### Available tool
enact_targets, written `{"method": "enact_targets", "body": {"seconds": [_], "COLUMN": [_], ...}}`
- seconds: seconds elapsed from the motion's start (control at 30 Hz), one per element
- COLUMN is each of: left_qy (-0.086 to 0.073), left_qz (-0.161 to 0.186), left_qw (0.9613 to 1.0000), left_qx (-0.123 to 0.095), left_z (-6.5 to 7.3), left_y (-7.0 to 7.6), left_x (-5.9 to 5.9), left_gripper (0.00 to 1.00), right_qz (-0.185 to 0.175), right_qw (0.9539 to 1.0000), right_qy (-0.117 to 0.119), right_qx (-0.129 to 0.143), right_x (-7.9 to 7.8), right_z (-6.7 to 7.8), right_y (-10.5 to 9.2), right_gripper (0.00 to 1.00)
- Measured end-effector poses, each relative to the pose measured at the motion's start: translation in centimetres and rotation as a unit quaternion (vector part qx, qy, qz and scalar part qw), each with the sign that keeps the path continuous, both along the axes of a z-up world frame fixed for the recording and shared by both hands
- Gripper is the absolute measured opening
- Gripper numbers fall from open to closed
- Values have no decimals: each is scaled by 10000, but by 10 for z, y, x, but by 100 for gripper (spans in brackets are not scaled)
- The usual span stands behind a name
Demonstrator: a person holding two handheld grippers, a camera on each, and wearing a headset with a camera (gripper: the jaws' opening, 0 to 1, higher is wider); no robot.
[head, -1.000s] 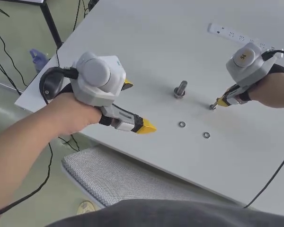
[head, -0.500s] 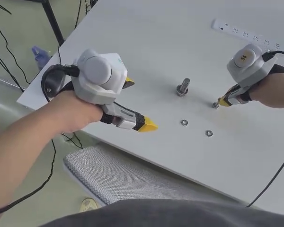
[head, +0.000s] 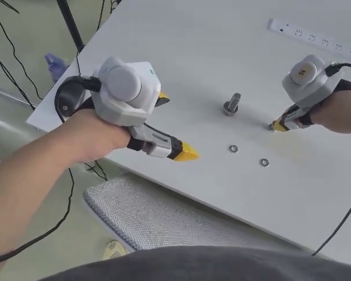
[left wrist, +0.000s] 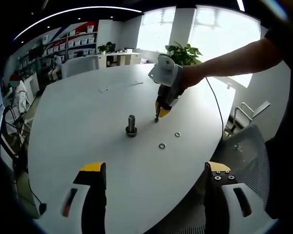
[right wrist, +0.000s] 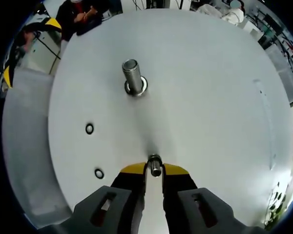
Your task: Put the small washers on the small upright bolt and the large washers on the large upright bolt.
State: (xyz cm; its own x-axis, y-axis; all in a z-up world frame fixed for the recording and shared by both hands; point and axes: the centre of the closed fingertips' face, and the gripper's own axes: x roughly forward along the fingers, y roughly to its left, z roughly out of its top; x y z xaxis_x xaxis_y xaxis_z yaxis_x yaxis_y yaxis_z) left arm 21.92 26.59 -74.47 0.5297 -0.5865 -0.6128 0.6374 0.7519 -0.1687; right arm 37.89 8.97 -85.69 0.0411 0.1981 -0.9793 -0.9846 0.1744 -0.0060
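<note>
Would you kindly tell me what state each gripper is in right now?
Left gripper: open, empty.
Right gripper: closed on the small bolt.

The head camera has swung a little, so the table (head: 187, 52) and everything on it sit slightly further right and higher in the head view; the right tool (head: 274, 125) has eased in over the small bolt (right wrist: 155, 166), which stood just clear of its tip and now is tucked against it.
</note>
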Motion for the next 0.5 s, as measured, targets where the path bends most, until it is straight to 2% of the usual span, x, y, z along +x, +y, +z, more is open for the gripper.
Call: {"method": "enact_targets", "body": {"seconds": [0.4,0.5], "left_qy": [4,6], "left_qz": [29,9], "left_qw": [10000,10000], "left_qx": [41,51], "left_z": [1,0], "left_y": [7,6], "left_x": [-2,-3], "left_gripper": [82,82], "right_qz": [72,123], "right_qw": [9999,9998], "right_qy": [10,-14], "right_qx": [-80,-122], "right_x": [-8,-4], "right_z": [-4,-7], "right_y": [3,2], "right_gripper": [13,13]}}
